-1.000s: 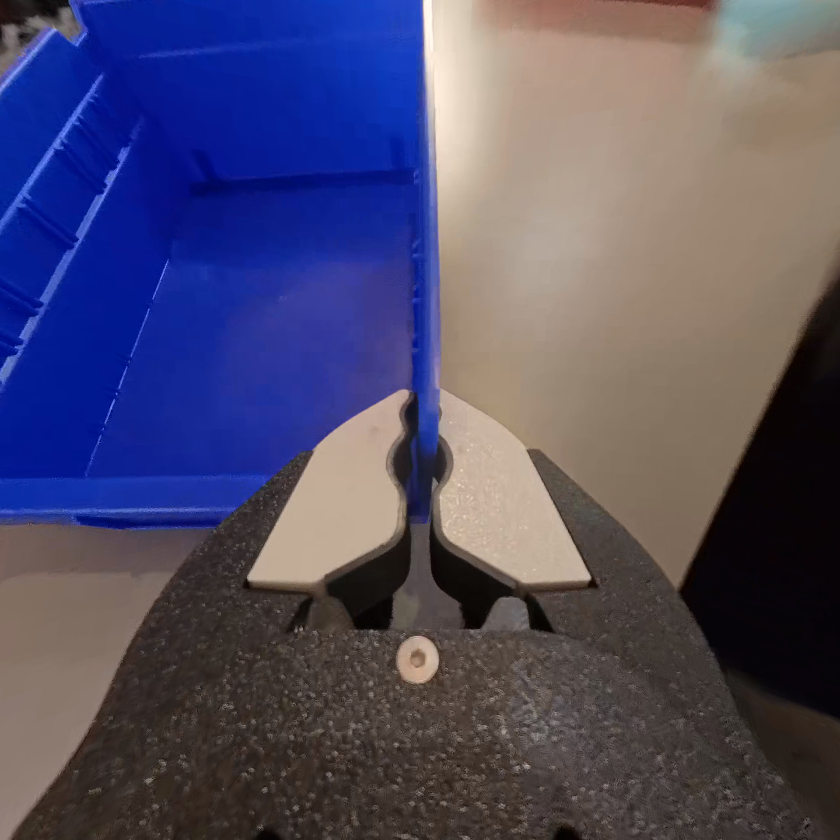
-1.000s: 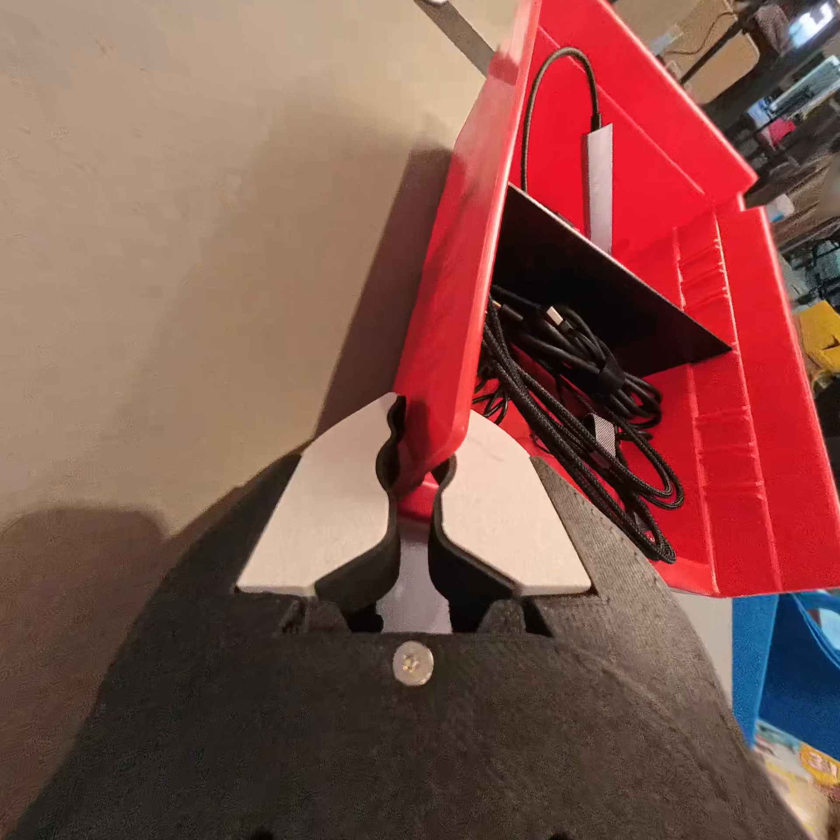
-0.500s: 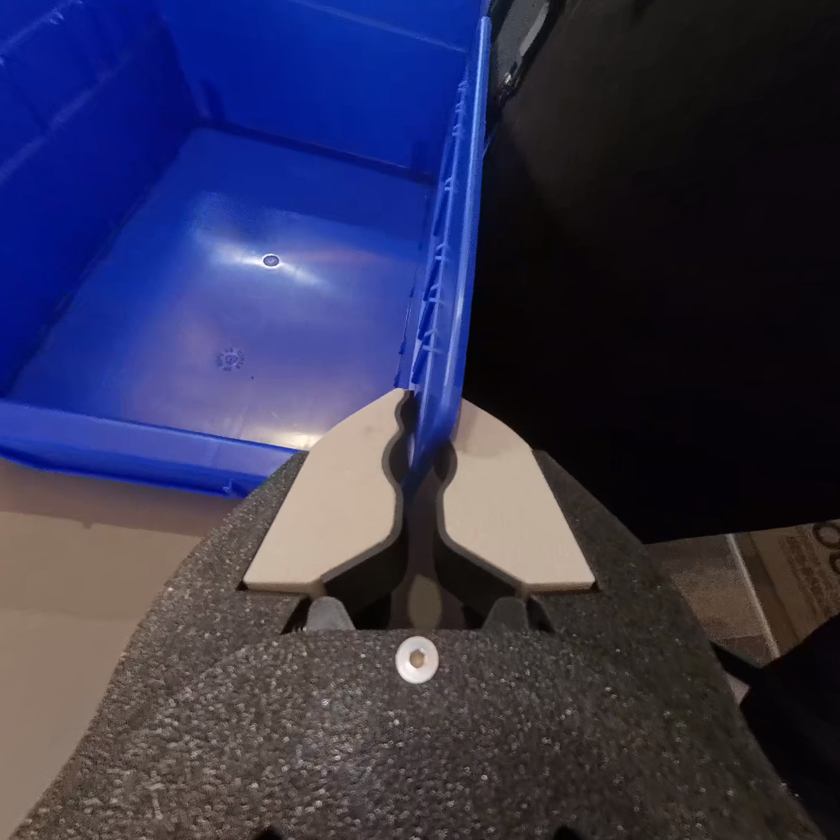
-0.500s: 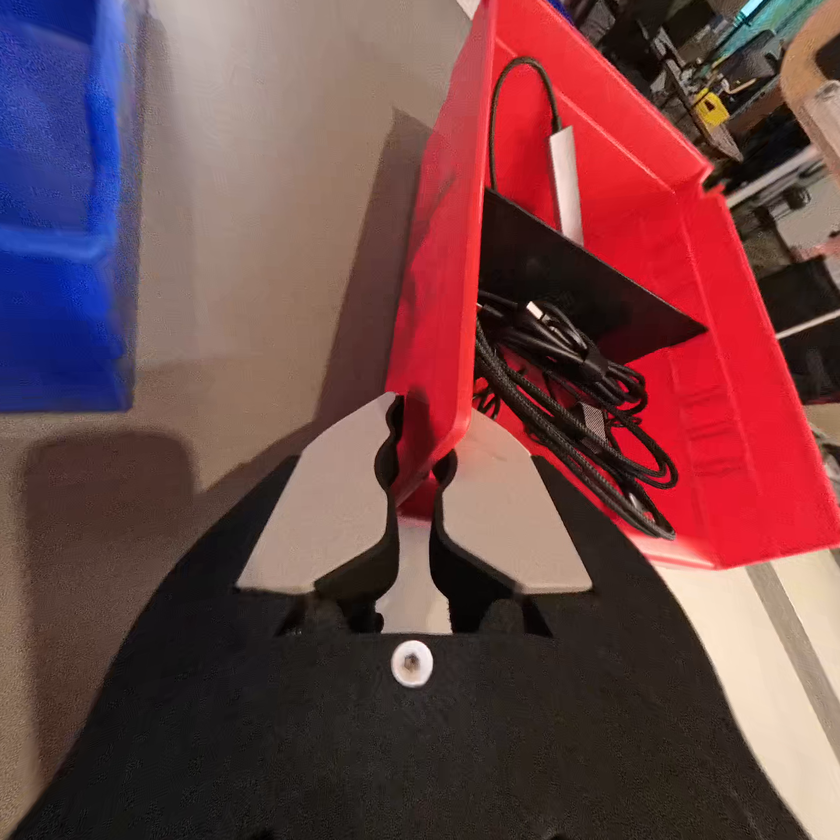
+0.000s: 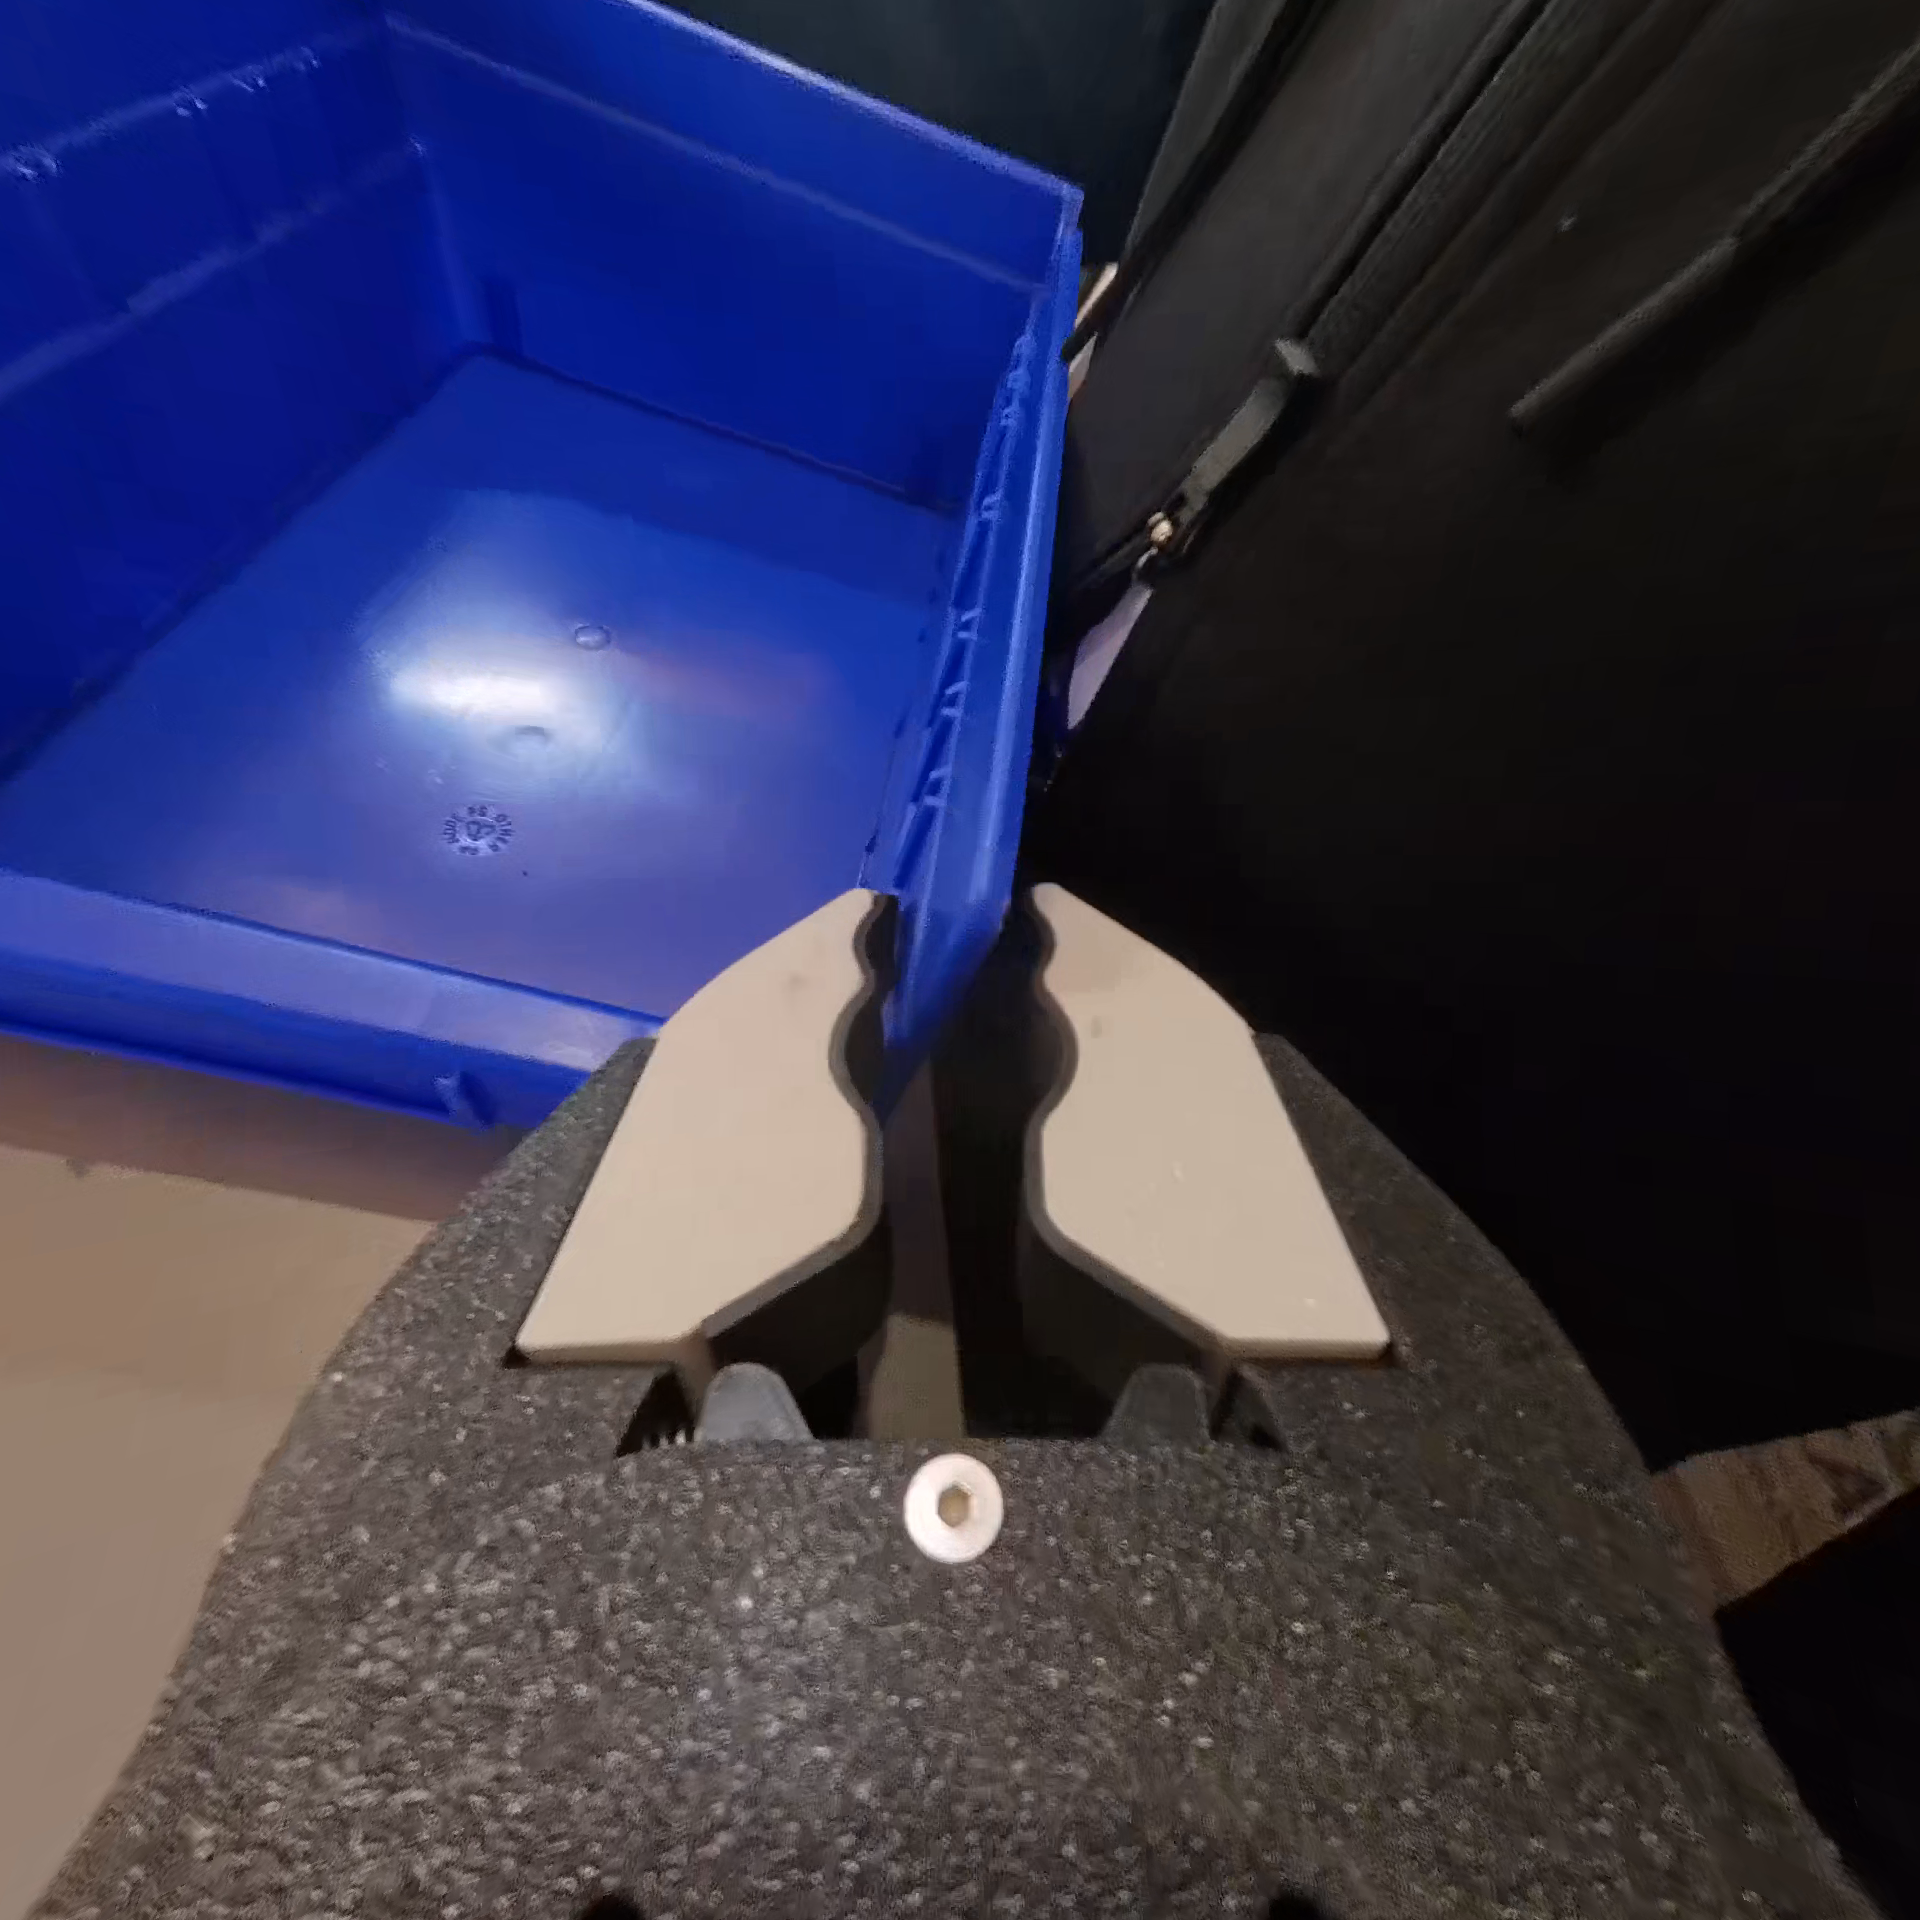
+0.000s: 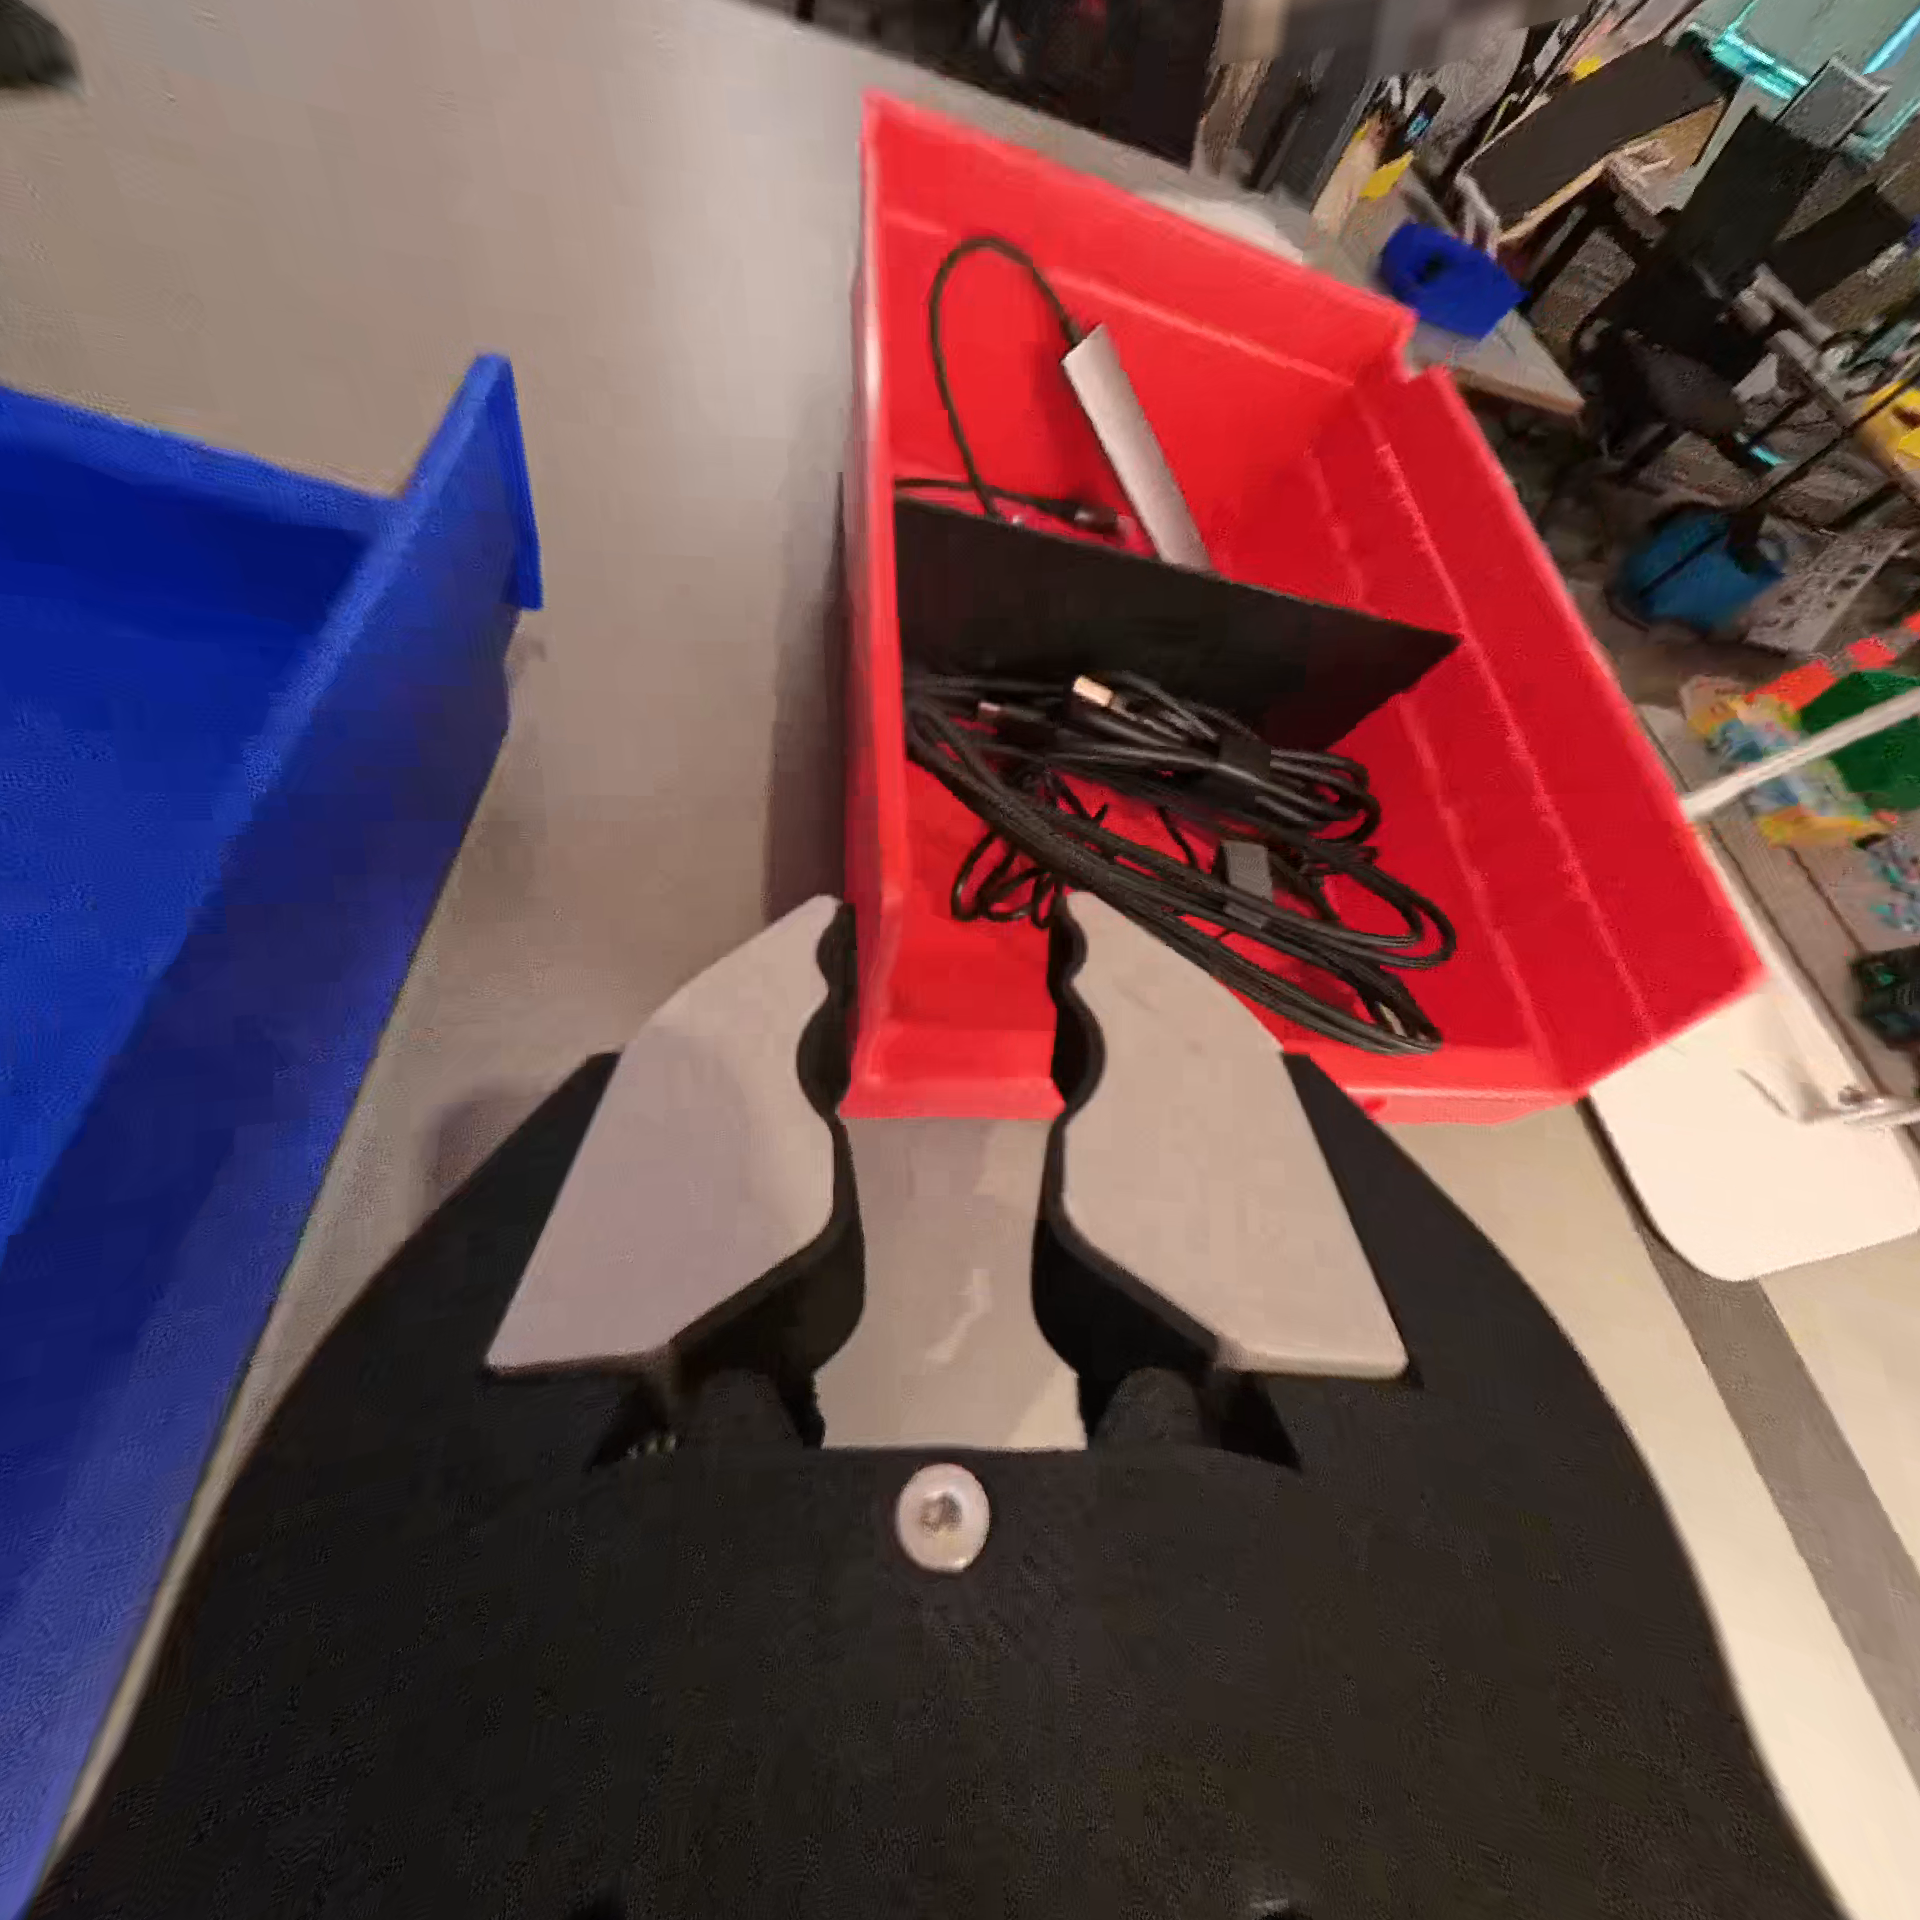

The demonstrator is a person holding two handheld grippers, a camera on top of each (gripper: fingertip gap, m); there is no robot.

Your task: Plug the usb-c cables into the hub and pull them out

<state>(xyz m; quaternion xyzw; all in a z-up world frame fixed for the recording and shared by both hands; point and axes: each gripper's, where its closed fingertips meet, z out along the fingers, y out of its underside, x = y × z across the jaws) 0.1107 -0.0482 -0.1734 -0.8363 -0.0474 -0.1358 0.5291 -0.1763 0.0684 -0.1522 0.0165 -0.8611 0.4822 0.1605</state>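
**Bins set down, cables not yet touched**

The left gripper (image 5: 951, 925) stood parted a little around the right-hand wall of the empty blue plastic bin (image 5: 540, 665). A gap showed on the right side of the wall, while the left finger lay close against it; whether it still pinched the wall could not be told for certain, though it looked released. Beyond that wall hung dark black fabric with a zip (image 5: 1455, 520).

The right gripper (image 6: 951, 925) was clearly open and held nothing, its fingers straddling the near left corner of the red plastic bin (image 6: 1558, 790), which sat on the grey tabletop (image 6: 644, 312) towards its right edge. Inside the red bin, a tangled bundle of black braided usb-c cables (image 6: 1174, 821) lay in the near compartment, in front of a black divider panel (image 6: 1143, 623). The slim silver hub (image 6: 1127, 442), with its own black lead, lay behind the divider in the far compartment.

By these views the task proper had not begun: no cable was plugged into the hub, and every insertion and removal remained to be done.
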